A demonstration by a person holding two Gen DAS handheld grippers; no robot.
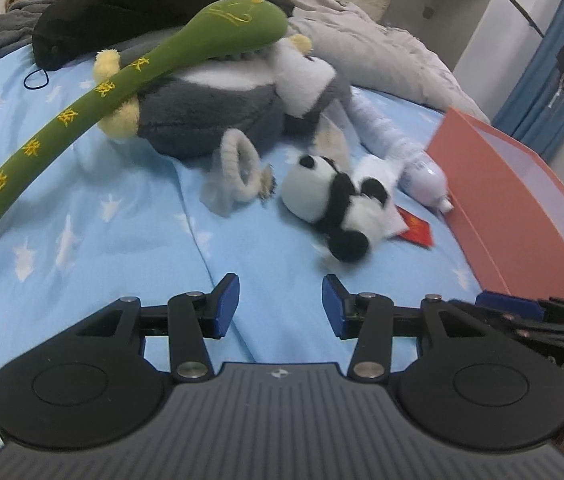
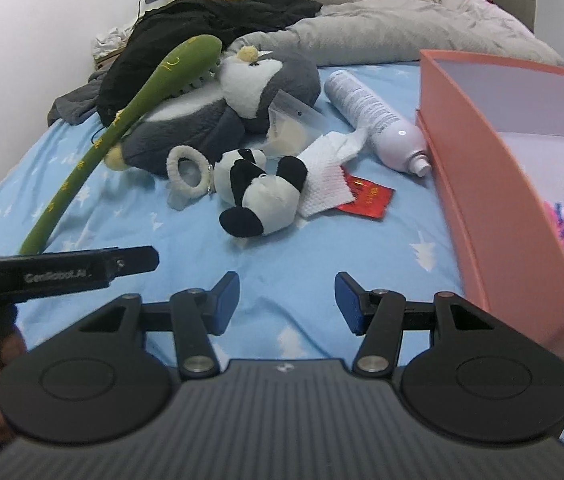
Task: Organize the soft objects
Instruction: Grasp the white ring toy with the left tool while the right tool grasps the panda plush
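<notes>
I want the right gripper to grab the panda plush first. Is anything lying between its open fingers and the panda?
Nothing visible does. Only bare blue sheet lies between the right gripper and the panda plush. The white tissue and red packet lie beside the panda, toward the pink box.

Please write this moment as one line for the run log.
left claw: open, empty | right claw: open, empty | panda toy: on bed | box: right

"GenRobot.AI" on the left gripper; unreadable yellow embroidered characters along the green plush stick.
</notes>
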